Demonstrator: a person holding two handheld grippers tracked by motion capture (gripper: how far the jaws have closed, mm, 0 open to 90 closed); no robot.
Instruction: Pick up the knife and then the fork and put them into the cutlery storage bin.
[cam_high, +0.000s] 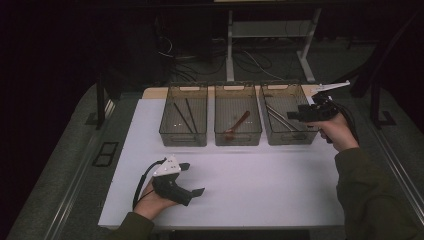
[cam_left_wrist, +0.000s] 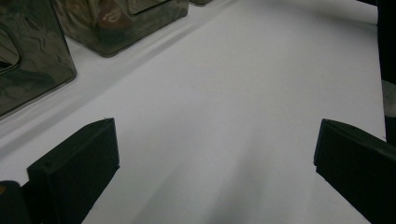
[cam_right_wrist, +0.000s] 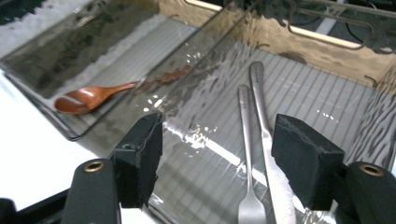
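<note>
Three smoky clear bins stand in a row at the back of the white table (cam_high: 250, 175). The left bin (cam_high: 183, 137) holds two dark chopsticks (cam_high: 190, 114). A wooden spoon (cam_high: 237, 125) (cam_right_wrist: 88, 98) lies in the middle bin (cam_high: 238, 138). The right bin (cam_high: 289, 137) (cam_right_wrist: 327, 51) holds a metal fork (cam_right_wrist: 246, 154) and a second metal utensil (cam_right_wrist: 260, 112). My right gripper (cam_high: 294, 116) (cam_right_wrist: 217, 154) hovers open over the right bin, with both metal pieces below the gap between its jaws. My left gripper (cam_high: 194, 178) (cam_left_wrist: 215, 154) rests open at the front left with nothing between its jaws.
Two bin walls (cam_left_wrist: 28, 60) (cam_left_wrist: 116, 23) rise at the far left of the left gripper view. Beyond the table are a desk frame (cam_high: 230, 45) and loose cables (cam_high: 250, 62) on a dark floor. Grey rails (cam_high: 75, 175) run along the table's sides.
</note>
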